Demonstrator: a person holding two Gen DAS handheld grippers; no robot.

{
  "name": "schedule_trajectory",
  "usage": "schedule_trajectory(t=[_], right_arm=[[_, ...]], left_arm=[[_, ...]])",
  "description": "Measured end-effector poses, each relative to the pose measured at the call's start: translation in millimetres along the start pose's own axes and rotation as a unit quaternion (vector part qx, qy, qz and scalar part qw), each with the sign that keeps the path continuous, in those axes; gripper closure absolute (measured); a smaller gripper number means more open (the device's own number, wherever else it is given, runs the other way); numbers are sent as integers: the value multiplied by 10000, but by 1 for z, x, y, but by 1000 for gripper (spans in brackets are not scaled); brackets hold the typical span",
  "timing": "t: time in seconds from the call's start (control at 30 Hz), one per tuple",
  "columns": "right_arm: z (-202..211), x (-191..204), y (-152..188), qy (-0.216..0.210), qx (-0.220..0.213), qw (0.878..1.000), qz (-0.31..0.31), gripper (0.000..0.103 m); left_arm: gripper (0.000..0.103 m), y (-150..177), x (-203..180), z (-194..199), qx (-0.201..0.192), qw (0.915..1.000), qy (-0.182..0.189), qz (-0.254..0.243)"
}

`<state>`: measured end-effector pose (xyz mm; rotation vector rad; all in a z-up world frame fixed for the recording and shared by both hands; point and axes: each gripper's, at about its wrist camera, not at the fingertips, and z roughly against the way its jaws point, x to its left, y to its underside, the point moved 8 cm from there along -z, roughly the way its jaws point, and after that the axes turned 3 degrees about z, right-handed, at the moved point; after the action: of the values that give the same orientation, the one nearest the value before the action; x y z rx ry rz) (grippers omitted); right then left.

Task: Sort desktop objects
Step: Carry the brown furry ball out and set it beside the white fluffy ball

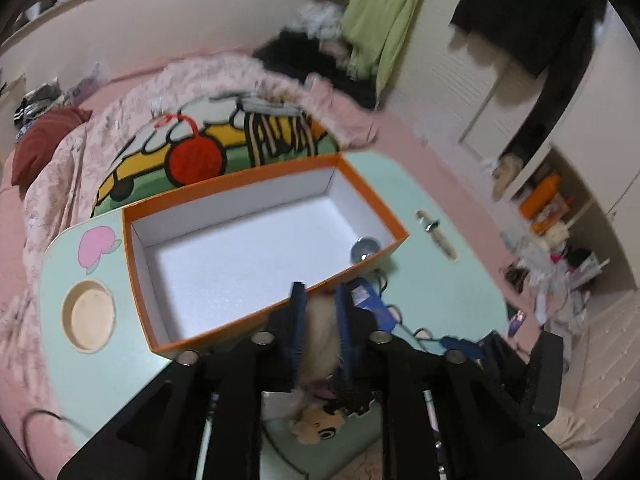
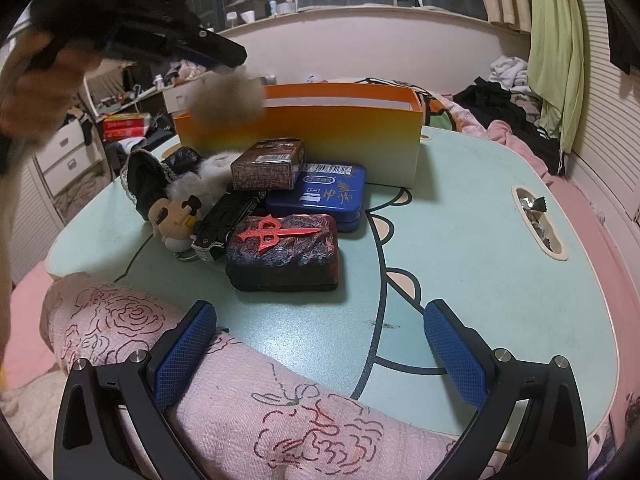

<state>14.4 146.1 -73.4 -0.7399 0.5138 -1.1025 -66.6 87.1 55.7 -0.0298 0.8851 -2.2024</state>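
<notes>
An orange box with a white inside (image 1: 240, 252) stands on the pale green table (image 1: 432, 276); a shiny round object (image 1: 365, 249) lies in its right corner. My left gripper (image 1: 320, 300) is shut on a fluffy beige pompom (image 1: 318, 336), held above the box's near wall. In the right wrist view the left gripper (image 2: 224, 56) holds the pompom (image 2: 228, 98) over the orange box (image 2: 320, 136). My right gripper (image 2: 316, 320) is open and empty, low over the table's near edge. In front of it lie a dark block with a red sign (image 2: 284, 254), a blue tin (image 2: 320, 194), a brown box (image 2: 268, 164), a black gadget (image 2: 224, 220) and a plush toy (image 2: 176, 216).
A pink rose-print quilt (image 2: 224, 400) lies under my right gripper. The table has a round cup hole (image 1: 89, 314) at left and a slot (image 2: 538, 220) with foil wrappers at right. A bed with a cartoon blanket (image 1: 208, 148) lies beyond the table.
</notes>
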Motion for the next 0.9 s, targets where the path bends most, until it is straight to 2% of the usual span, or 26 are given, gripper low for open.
schedule_trajectory(t=[0.03, 0.07, 0.1, 0.13, 0.17, 0.23, 0.3, 0.37, 0.43, 0.5, 0.53, 0.57, 0.63, 0.7, 0.77, 0.9], right_arm=[[1, -1, 1, 1, 2, 10000, 0, 0], [0, 0, 0, 1, 1, 10000, 0, 0], [0, -1, 1, 0, 2, 10000, 0, 0], [0, 0, 0, 0, 1, 10000, -2, 0], [0, -1, 1, -1, -1, 10000, -2, 0], [0, -1, 1, -2, 1, 10000, -1, 0], [0, -2, 1, -3, -1, 10000, 0, 0], [0, 0, 1, -3, 1, 10000, -1, 0], [-1, 0, 0, -9, 7, 10000, -14, 0], [-3, 1, -1, -5, 15, 10000, -17, 0], [-3, 0, -1, 3, 22, 10000, -16, 0], [-4, 1, -2, 18, 22, 10000, -12, 0], [-4, 1, -1, 25, 25, 10000, -22, 0], [-5, 0, -2, 48, 33, 10000, -27, 0], [-7, 0, -2, 156, 78, 9998, -36, 0], [-14, -7, -7, 415, 299, 9985, -213, 0]], left_arm=[[68, 4, 3, 10, -319, 9995, -68, 38], [60, 6, 4, 16, -475, 9988, -142, 61], [42, 10, 5, 25, -700, 9971, -293, 59], [29, 19, 7, 36, -941, 9945, -467, 14], [25, 26, 9, 43, -1096, 9922, -594, -39], [24, 56, 13, 57, -1382, 9847, -1038, -218], [23, 83, 16, 58, -1353, 9818, -1281, -372], [23, 115, 14, 49, -1101, 9820, -1390, -654], [23, 142, 14, 30, -826, 9837, -1432, -710], [23, 156, 12, 8, -516, 9841, -1523, -757], [23, 157, 11, -1, -640, 9815, -1638, -750], [21, 153, 12, -1, -952, 9784, -1730, -611], [18, 150, 16, -9, -1003, 9800, -1701, -245], [13, 145, 20, -11, -1206, 9779, -1706, 79], [11, 141, 19, -16, -1170, 9756, -1859, 7], [11, 135, 23, -17, -1152, 9754, -1878, 109]])
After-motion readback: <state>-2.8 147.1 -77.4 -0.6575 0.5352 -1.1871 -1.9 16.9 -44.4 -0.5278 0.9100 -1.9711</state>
